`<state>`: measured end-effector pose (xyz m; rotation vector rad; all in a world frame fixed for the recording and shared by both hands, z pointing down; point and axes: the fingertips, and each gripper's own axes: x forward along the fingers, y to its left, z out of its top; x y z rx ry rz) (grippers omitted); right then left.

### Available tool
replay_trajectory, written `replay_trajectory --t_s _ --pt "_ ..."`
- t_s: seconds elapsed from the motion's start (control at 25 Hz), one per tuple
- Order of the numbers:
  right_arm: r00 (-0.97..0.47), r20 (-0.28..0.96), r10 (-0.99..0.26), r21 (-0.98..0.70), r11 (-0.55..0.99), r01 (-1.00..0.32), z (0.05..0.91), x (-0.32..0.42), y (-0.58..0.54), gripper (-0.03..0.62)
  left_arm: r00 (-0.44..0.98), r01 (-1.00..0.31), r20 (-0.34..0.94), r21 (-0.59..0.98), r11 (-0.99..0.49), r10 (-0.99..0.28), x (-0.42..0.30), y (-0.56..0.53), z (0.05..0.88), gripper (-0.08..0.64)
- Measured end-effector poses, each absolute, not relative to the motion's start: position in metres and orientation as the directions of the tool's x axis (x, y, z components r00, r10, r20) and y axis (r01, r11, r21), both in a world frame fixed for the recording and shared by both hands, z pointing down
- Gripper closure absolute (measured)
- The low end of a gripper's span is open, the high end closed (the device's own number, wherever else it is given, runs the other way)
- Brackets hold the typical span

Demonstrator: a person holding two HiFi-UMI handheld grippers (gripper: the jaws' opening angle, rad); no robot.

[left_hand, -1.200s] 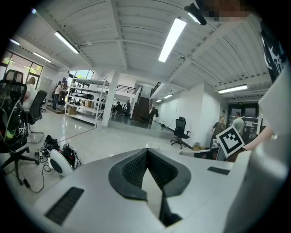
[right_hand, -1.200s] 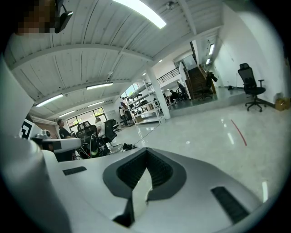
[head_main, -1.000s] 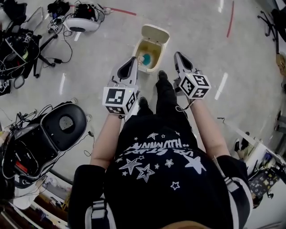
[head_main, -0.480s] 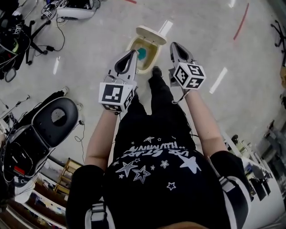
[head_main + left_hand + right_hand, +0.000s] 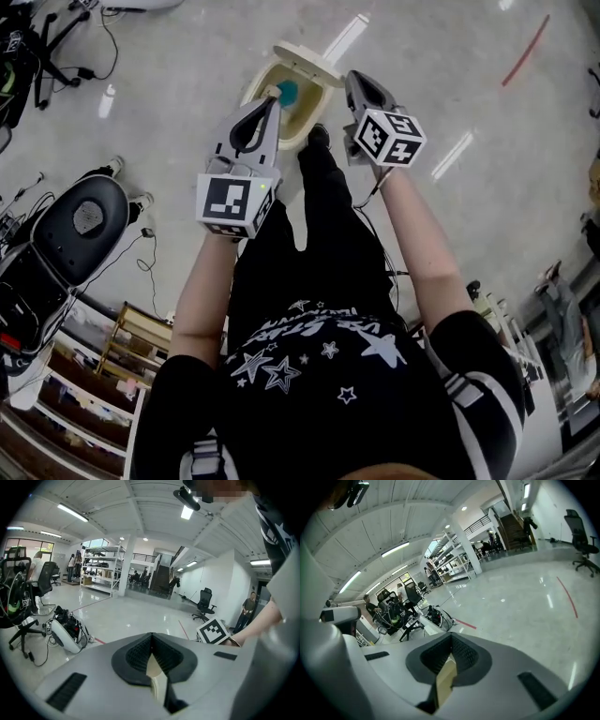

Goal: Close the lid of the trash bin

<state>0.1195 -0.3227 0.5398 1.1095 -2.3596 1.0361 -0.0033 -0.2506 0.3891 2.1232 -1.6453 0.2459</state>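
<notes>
Since the bin (image 5: 304, 114) stands on the floor (image 5: 187, 84) just ahead of the person's shoe (image 5: 319, 137), the head view looks straight down into it. Its lid (image 5: 305, 58) is raised at the far rim, so the mouth is uncovered and something teal (image 5: 287, 92) shows inside. The left gripper (image 5: 273, 96) and right gripper (image 5: 353, 77) are held out on either side of the bin and above it, and neither touches the lid or rim. I judge this a ready stance, with the closing not yet begun

From the left gripper view, the jaws meet at their tips and grip nothing. It looks level across the room to shelving (image 5: 101, 569) and a chair (image 5: 205, 604), with the other gripper's cube (image 5: 213, 631) at the right. No bin shows, so this gripper points outward, not down

From the right gripper view, the jaws are likewise together and empty. It faces open floor and a red line (image 5: 567, 597). Reaching the lid probably calls for tipping a gripper down behind it
</notes>
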Motion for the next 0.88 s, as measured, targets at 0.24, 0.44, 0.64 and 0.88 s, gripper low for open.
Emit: replay_trajectory --t_s 0.24,0.44,0.64,0.88 --pt "-0.671 0.558 -0.488 -0.499 0.449 -0.741 0.554 0.113 -0.318 0.597 0.294 -0.946 0.402 0.255 -0.202 -0.868 0.014 -0.25 0.403 0.549" --pt "-0.7 0.538 -0.47 -0.535 0.451 -0.714 0.555 0.105 -0.305 0.597 0.293 -0.946 0.429 0.26 -0.194 -0.854 0.011 -0.234 0.425 0.549" --pt "-0.729 0.531 -0.432 -0.56 0.466 -0.685 0.553 0.091 -0.279 0.597 0.283 -0.949 0.45 0.261 -0.178 -0.847 -0.003 -0.214 0.451 0.549" --pt "-0.752 0.567 -0.337 -0.587 0.475 -0.656 0.581 0.07 -0.211 0.597 0.242 -0.957 0.478 0.261 -0.126 -0.845 -0.027 -0.183 0.473 0.549"
